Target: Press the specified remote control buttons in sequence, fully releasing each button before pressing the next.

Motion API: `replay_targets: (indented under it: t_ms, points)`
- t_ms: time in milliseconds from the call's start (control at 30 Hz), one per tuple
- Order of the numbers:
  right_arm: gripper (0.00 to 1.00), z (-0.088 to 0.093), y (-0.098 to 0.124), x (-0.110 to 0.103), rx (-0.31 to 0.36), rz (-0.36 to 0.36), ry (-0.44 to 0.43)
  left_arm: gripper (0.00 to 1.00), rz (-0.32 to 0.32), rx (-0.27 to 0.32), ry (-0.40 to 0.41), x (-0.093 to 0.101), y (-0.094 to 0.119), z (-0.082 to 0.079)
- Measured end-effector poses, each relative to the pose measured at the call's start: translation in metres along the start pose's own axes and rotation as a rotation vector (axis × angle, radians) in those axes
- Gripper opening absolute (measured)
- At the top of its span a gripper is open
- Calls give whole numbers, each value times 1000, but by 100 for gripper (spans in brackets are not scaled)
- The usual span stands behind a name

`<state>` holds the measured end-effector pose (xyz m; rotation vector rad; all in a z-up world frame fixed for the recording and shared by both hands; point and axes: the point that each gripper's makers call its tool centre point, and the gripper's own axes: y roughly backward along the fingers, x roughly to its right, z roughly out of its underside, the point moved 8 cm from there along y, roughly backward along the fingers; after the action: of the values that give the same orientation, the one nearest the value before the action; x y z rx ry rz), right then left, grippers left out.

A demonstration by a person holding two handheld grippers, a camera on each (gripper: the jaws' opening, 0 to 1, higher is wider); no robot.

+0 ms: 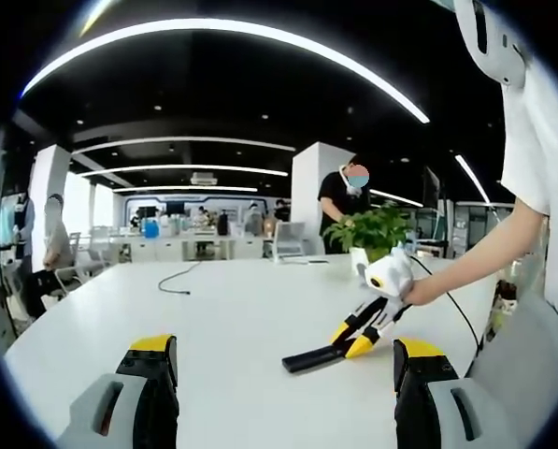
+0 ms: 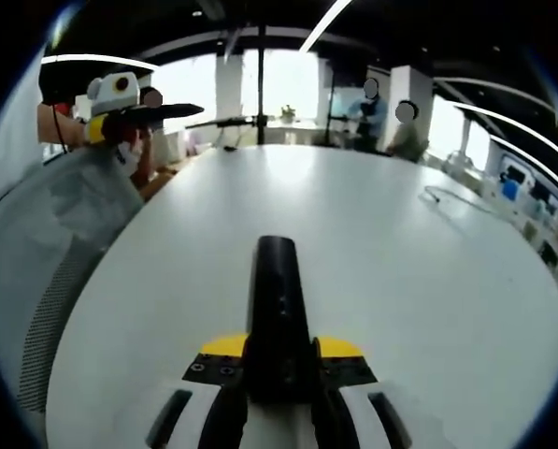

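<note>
A slim black remote (image 2: 277, 281) runs away from me along the white table (image 2: 428, 281), and my right gripper (image 2: 280, 350) is shut on its near end, yellow tips on either side. In the left gripper view the same remote (image 1: 309, 358) lies low on the table (image 1: 222, 309), held at one end by the right gripper (image 1: 361, 335) in a person's hand (image 1: 419, 290). My left gripper (image 1: 283, 354) stands wide open above the table, with nothing between its jaws. That left gripper (image 2: 120, 110) also shows at the far left of the right gripper view, lifted off the table.
A potted plant (image 1: 372, 229) stands behind the remote, and a thin cable (image 1: 176, 279) lies further back on the table. A grey mesh chair (image 2: 59, 281) sits at the table's left edge. People (image 1: 339, 201) stand and sit in the office behind.
</note>
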<state>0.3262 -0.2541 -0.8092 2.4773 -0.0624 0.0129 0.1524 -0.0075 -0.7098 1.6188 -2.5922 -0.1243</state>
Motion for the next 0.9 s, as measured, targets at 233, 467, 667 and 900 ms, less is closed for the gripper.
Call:
replay_targets:
  t_ms: [233,467,667,900]
  points:
    - [23,0,1,8,-16,17,-28,100,-1,-19,-11,0,-1,2]
    - [23,0,1,13,-30,9,-19,100,-1,-29,-16,0,-1,3]
    - [25,-1,1,18,-47,26,-28,100,-7,-30,-17,-1,-1,3]
    - [25,-1,1,19,-49,28,-35,100,-4,-41,-19,0,-1,4]
